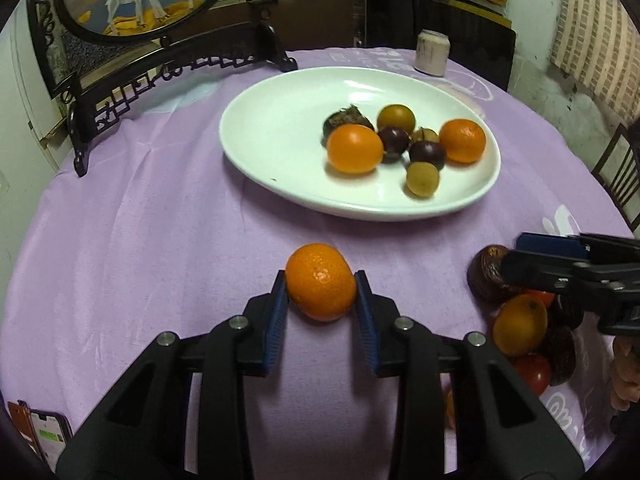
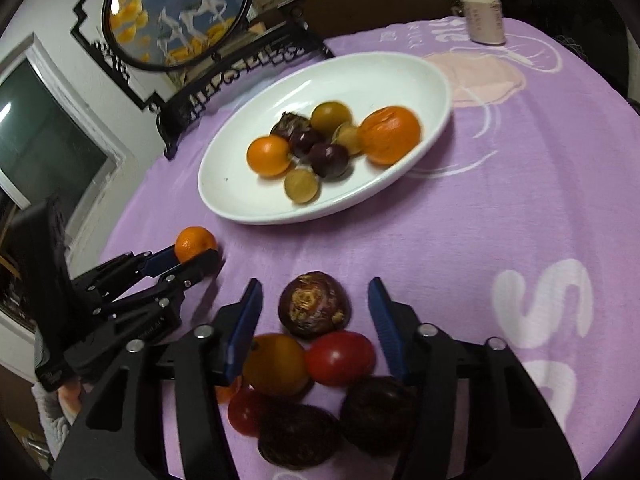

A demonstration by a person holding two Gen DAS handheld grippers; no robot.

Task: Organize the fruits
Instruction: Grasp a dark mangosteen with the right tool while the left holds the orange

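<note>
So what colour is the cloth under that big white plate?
The cloth is lilac purple with white and pale pink print, clearest in the right wrist view.

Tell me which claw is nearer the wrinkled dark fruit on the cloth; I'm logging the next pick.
Right. The right claw is open around the wrinkled dark fruit; the left claw is off to the side, shut on an orange.

A small orange (image 1: pixel 321 281) sits on the purple cloth. Seven fruits lie in the white plate (image 1: pixel 280 152). More fruits (image 2: pixel 316 380) cluster together nearby.
</note>
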